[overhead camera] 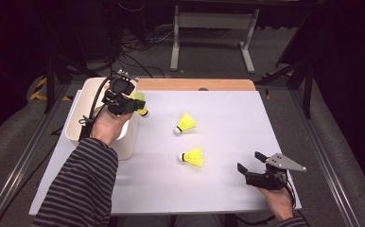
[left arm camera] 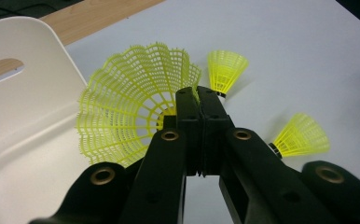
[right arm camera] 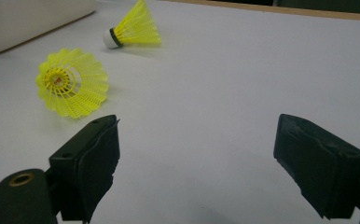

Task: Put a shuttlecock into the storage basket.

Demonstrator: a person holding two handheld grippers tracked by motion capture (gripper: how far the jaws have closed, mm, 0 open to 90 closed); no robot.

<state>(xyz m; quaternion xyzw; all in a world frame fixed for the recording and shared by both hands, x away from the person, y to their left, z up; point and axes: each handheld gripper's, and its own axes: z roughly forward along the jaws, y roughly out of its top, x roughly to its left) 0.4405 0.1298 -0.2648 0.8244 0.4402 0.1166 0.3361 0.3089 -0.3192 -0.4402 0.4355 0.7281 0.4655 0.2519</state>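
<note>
Dark floor and cable clutter ring a white counter (overhead camera: 228, 123) on which the sorting of shuttlecocks into a bin is under way. At its left edge stands a white plastic bin with a handle slot (overhead camera: 126, 142), and the left claw (overhead camera: 134, 105) hangs at the bin's rim, its jaws pinched tight on the skirt of a yellow plastic mesh shuttlecock (left arm camera: 131, 112). In the left gripper view the open skirt fans out to the left of the jaws, towards the bin's white wall (left arm camera: 29, 93), so the drop lies a short way sideways over the rim. Whether the white cork end already clears the rim is hard to judge from above.

Two more yellow shuttlecocks lie on the counter, well apart from the bin: a farther one (overhead camera: 186, 124) and a nearer one (overhead camera: 193, 157). The right claw (overhead camera: 250, 161) rests low with its jaws spread wide and nothing between them. It is the closer hand to the nearer shuttlecock, which lies ahead and to its left, skirt facing the claw (right arm camera: 72, 88).
</note>
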